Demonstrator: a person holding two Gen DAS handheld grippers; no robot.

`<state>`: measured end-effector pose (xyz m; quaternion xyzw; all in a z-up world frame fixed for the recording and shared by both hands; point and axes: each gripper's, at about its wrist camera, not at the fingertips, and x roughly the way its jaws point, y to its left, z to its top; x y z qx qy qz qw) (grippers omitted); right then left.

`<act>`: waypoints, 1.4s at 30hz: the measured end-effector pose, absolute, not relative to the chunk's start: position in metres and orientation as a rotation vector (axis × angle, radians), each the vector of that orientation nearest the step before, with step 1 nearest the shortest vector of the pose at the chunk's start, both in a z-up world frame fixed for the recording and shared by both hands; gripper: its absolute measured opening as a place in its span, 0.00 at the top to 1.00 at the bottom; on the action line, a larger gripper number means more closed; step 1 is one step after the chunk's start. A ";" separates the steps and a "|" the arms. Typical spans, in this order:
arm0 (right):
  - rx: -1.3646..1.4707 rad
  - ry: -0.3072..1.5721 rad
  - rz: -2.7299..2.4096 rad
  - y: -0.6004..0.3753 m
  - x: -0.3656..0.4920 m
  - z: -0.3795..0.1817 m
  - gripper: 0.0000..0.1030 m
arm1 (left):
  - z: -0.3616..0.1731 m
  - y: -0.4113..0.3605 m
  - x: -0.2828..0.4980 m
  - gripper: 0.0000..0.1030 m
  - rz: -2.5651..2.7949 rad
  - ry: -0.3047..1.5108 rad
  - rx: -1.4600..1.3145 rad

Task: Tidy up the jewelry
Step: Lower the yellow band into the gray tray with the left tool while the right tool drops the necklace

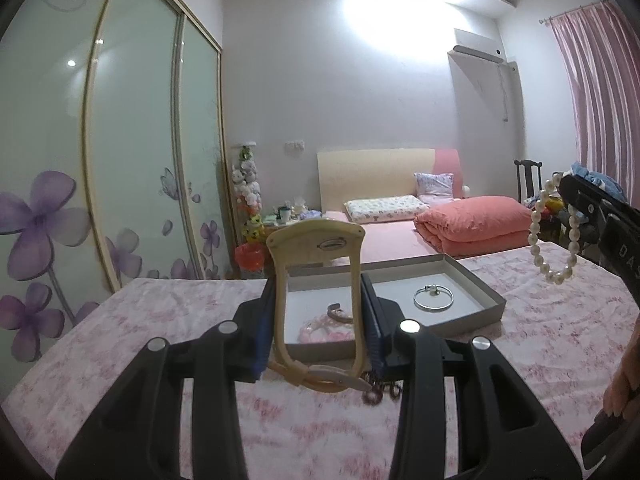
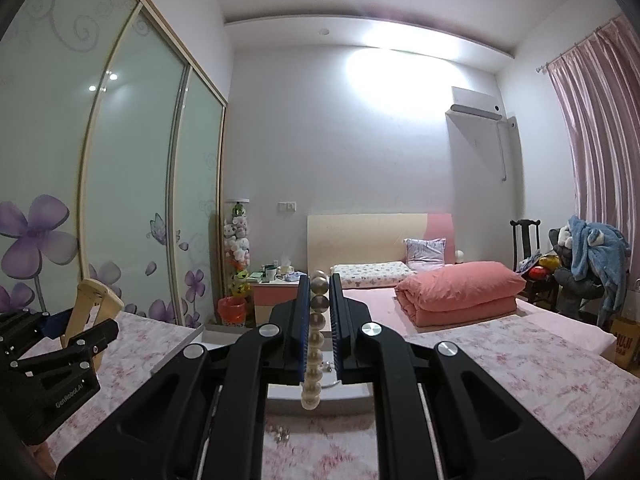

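My left gripper [image 1: 318, 292] is shut on a cream wristwatch [image 1: 320, 244], pads pressing the two sides of its strap loop, the face standing upright above the fingertips. Just beyond it lies a shallow grey box [image 1: 476, 280] with a silver bangle [image 1: 434, 298] and a pink bead bracelet [image 1: 324, 330] inside. My right gripper [image 2: 319, 280] is shut on a pearl strand [image 2: 318, 320]. In the left wrist view the pearl strand [image 1: 554, 276] hangs as a loop over the table to the right of the box. The left gripper [image 2: 76, 328] and the watch [image 2: 96, 300] show at the left of the right wrist view.
The table carries a pink floral cloth [image 1: 160, 320]. A dark beaded piece [image 1: 378, 392] lies on it under my left gripper. Behind the table are a bed with a salmon duvet [image 1: 476, 220], sliding wardrobe doors [image 1: 132, 140] on the left, and a chair piled with clothes [image 2: 588, 256] on the right.
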<state>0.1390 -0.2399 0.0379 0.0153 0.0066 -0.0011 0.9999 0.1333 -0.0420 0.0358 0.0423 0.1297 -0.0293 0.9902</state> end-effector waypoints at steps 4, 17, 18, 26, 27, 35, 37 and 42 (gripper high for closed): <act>0.040 0.065 0.018 -0.242 0.175 0.033 0.90 | 0.032 -0.042 0.175 0.63 -0.095 0.334 0.037; 0.123 0.342 0.086 -0.244 0.301 -0.016 0.90 | -0.010 -0.057 0.307 0.63 -0.131 0.506 0.002; 0.129 0.364 0.091 -0.245 0.308 -0.019 0.90 | -0.014 -0.059 0.314 0.63 -0.138 0.522 -0.002; 0.192 0.474 0.114 -0.245 0.328 -0.033 0.89 | -0.036 -0.070 0.344 0.59 -0.176 0.607 0.001; 0.201 0.483 0.117 -0.246 0.327 -0.032 0.83 | -0.037 -0.070 0.345 0.58 -0.181 0.610 0.004; 0.204 0.437 0.104 -0.258 0.303 -0.008 0.60 | -0.019 -0.050 0.327 0.51 -0.139 0.577 -0.027; 0.207 0.424 0.102 -0.263 0.291 -0.002 0.60 | -0.010 -0.040 0.312 0.50 -0.130 0.561 -0.033; 0.186 0.374 0.093 -0.267 0.245 0.015 0.60 | 0.002 -0.022 0.260 0.49 -0.159 0.545 -0.044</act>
